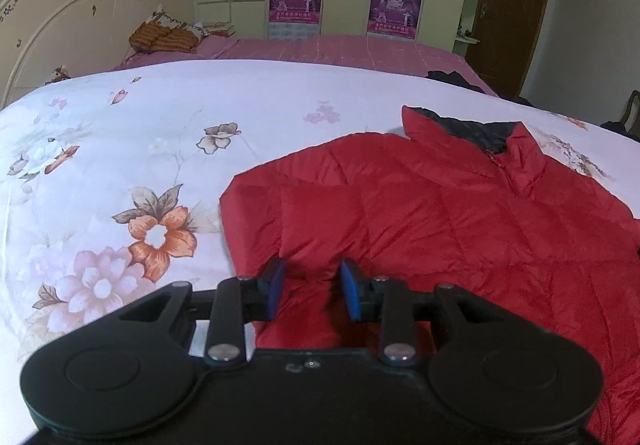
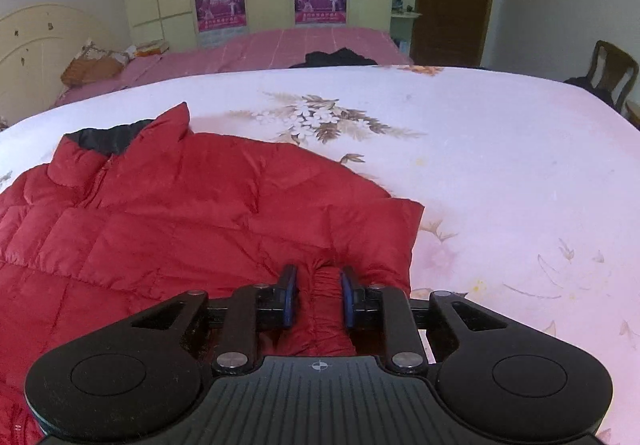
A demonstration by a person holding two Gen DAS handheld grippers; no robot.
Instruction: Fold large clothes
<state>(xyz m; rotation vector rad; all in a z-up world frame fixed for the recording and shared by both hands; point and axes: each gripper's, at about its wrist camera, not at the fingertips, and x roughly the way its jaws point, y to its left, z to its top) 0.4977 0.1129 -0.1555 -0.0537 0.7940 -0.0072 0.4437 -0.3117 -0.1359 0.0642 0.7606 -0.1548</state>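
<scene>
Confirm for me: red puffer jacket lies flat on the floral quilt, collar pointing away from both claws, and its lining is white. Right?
Not quite. The lining inside the collar is black, not white, as the left wrist view shows. The rest holds: the red puffer jacket lies flat on the floral quilt, collar away from both claws.

Obstacle: we see the puffy red quilted jacket (image 1: 440, 213) mid-quilt | Free: bare white floral quilt (image 1: 120, 149) to its left and right, and beyond its collar | Beyond that: black clothing heap (image 2: 336, 57)
</scene>
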